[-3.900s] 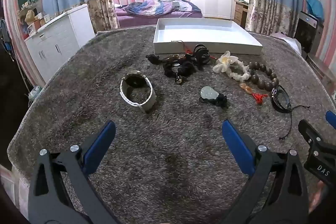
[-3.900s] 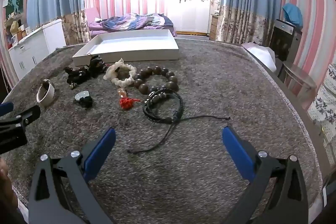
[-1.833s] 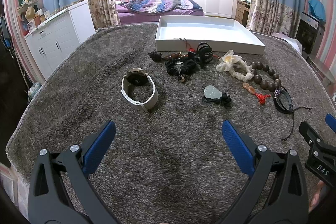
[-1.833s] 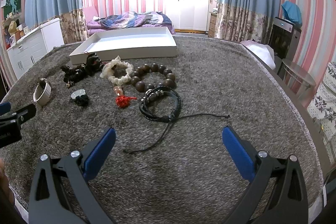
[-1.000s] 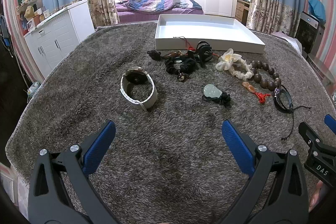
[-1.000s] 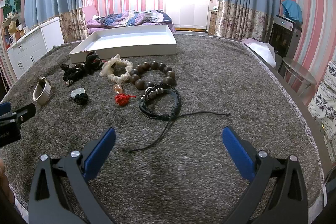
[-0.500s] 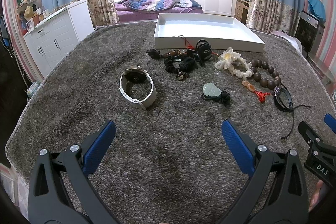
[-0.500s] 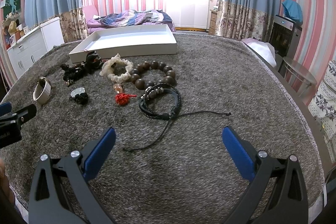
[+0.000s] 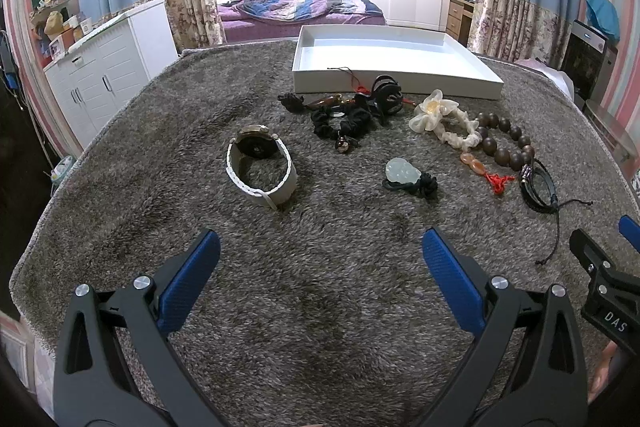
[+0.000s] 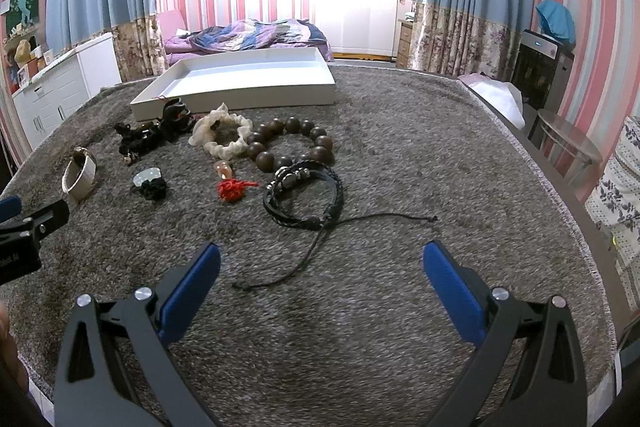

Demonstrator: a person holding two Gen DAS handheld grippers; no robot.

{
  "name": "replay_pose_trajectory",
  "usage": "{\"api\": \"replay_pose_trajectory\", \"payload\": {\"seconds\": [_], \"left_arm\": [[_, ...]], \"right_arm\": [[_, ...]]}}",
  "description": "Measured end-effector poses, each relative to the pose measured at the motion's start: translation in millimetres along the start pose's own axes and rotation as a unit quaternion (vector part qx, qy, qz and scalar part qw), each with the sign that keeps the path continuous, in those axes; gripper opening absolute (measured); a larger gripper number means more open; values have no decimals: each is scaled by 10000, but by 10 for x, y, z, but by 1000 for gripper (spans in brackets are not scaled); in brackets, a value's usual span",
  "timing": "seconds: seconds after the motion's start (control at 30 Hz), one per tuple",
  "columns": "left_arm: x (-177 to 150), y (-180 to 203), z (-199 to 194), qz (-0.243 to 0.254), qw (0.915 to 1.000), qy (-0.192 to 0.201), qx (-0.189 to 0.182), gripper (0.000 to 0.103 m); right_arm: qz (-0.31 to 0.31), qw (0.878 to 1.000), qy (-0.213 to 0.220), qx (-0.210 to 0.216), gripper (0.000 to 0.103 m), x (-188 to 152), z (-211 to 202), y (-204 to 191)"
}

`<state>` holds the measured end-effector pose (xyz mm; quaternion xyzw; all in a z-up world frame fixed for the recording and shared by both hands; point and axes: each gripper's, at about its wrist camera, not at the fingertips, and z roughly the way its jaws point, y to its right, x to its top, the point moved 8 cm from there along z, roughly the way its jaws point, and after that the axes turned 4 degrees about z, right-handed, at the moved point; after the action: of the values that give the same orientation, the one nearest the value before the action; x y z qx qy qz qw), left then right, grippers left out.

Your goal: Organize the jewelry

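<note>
A white tray [image 9: 394, 79] stands at the back of the grey carpeted table. In front of it lie a white-strapped watch [image 9: 262, 169], a black tangle of hair ties and a clip [image 9: 352, 115], a white flower bracelet [image 9: 444, 121], a brown bead bracelet [image 9: 506, 145], a pale jade pendant [image 9: 402, 173], a red-knotted charm [image 9: 494, 181] and a black leather bracelet [image 10: 306, 197]. My left gripper [image 9: 320, 259] is open and empty, short of the watch and pendant. My right gripper [image 10: 320, 267] is open and empty, just short of the leather bracelet's cord [image 10: 304, 259].
The table's front edge runs close under both grippers. A white cabinet [image 9: 108, 67] stands left of the table, a bed [image 9: 296, 7] behind it, and a round side table [image 10: 568, 143] to the right. The right gripper's finger [image 9: 600, 267] shows at the left view's right edge.
Both grippers have stayed open and nearly still over the last seconds, with only slight drift of the views. No jewelry has moved.
</note>
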<state>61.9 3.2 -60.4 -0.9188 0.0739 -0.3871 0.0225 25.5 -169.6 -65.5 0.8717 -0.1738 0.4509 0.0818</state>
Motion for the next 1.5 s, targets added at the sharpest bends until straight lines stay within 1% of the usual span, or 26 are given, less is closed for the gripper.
{"api": "replay_pose_trajectory", "payload": {"seconds": [0.4,0.57,0.6,0.77,0.83,0.87,0.93,1.03,1.1,1.17,1.23,1.27,1.3,1.4,1.47,1.5], "left_arm": [[18,11,30,5,10000,-13,-33,100],[37,35,97,10,9997,-187,-169,100],[53,38,116,-21,9994,-258,-249,100],[173,-48,178,-251,9982,-392,-370,100],[252,-116,204,-313,9985,-348,-279,100],[301,-153,219,-295,9989,-327,-177,100],[406,-183,258,-157,9992,-345,-101,100],[551,-208,311,11,9990,-421,-149,100],[651,-241,342,98,9989,-440,-102,100],[758,-256,426,147,9978,-607,-218,100],[842,-264,560,60,9951,-863,-469,100],[873,-278,619,10,9939,-972,-520,100],[925,-300,705,-64,9924,-1097,-563,100],[1003,-300,849,-97,9908,-1201,-621,100],[1053,-286,990,-64,9889,-1357,-595,100],[1074,-263,1066,-67,9868,-1469,-683,98]], "right_arm": [[-12,10000,19,-18,101,26,-5,14],[29,10000,-66,40,101,63,5,13],[49,9999,-88,74,101,99,5,20],[106,9995,-256,132,101,295,84,23],[80,9994,-327,86,101,369,136,23],[42,9993,-360,69,101,407,169,10],[-78,9990,-429,64,101,512,242,-28],[-272,9983,-510,-23,101,665,349,-68],[-365,9975,-603,58,101,761,423,-106],[-394,9951,-821,384,101,867,530,-186],[-360,9902,-1083,805,101,955,652,-273],[-338,9887,-1163,880,101,1007,711,-297],[-352,9884,-1175,893,101,1043,747,-314],[-589,9880,-1200,769,101,1216,900,-392],[-829,9853,-1319,707,101,1306,1032,-470],[-948,9829,-1406,716,101,1331,1112,-522]]}}
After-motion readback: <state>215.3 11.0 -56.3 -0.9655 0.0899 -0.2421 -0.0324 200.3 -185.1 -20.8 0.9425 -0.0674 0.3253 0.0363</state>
